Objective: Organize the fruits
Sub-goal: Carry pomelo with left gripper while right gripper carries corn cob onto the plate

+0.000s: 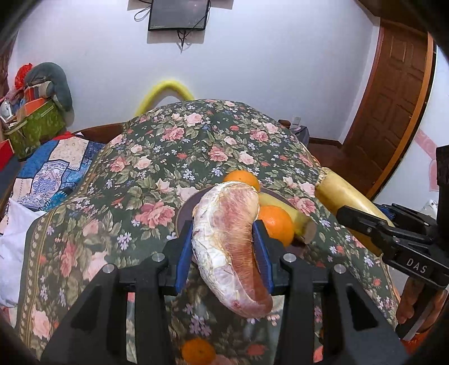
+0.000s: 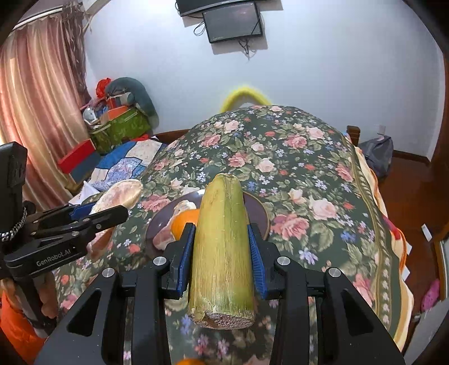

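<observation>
Up over the flower-printed dark green tablecloth [image 1: 146, 174], both claws loaded. Left gripper [image 1: 224, 238] clamped on a peeled pink pomelo wedge with white pith [image 1: 230, 241], blue ridged pads [image 1: 183, 252] pressing both sides, wedge poking forward and drooping back past the jaws. Held above the near rim of the round dark brown plate [image 1: 186, 207].

On that plate: 2 round oranges, 1 at the far side [image 1: 242, 178], 1 nearer [image 1: 276, 223], with a yellow banana-like piece [image 1: 289, 214] lying between them. A further small orange fruit [image 1: 197, 351] down on the cloth, close under the left gripper.

Right gripper [image 2: 221, 252] closed partway around a thick yellow-green cane-like stalk section with a fibrous cut end [image 2: 221, 247], squeezed lengthwise between blue pads [image 2: 186, 252], hanging over the plate's right half. Seen past it in the right wrist view: an orange and a pink pomelo piece [image 2: 162, 238] on the plate.

Writing: white "DAS" on the black arm of the right gripper in the left wrist view; white "GenRobot.AI" on the left gripper's black arm in the right wrist view.

Beyond the table: a dark wall-mounted screen [image 2: 233, 24], pink curtains [image 2: 36, 112], a brown panelled wooden door [image 1: 393, 112].
</observation>
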The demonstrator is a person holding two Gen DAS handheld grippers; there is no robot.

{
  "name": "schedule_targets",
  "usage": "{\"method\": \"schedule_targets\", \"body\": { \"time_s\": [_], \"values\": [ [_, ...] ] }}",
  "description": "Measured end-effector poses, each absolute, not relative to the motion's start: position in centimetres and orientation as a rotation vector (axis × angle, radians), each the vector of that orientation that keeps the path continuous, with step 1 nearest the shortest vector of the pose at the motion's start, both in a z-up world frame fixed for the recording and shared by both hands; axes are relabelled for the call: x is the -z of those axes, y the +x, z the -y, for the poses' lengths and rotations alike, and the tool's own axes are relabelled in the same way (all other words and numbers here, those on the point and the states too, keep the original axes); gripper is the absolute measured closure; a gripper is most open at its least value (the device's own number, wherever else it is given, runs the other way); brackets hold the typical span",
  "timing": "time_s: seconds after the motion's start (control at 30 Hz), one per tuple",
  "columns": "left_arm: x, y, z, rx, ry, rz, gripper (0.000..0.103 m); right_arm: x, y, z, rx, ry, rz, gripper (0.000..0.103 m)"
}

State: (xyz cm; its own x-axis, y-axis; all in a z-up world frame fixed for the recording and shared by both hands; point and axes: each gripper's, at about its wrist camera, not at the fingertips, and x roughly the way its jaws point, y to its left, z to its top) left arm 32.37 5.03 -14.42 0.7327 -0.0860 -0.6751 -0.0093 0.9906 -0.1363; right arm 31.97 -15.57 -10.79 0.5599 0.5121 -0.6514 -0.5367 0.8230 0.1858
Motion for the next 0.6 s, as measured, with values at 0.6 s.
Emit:
{"method": "schedule_targets", "body": {
  "time_s": [0.6],
  "values": [
    [19.8, 39.4, -6.9, 0.054, -0.176, -0.885, 0.062, 13.4, 38.1, 10.6, -0.679, -0.139, -0.870, 0.069]
  ]
}}
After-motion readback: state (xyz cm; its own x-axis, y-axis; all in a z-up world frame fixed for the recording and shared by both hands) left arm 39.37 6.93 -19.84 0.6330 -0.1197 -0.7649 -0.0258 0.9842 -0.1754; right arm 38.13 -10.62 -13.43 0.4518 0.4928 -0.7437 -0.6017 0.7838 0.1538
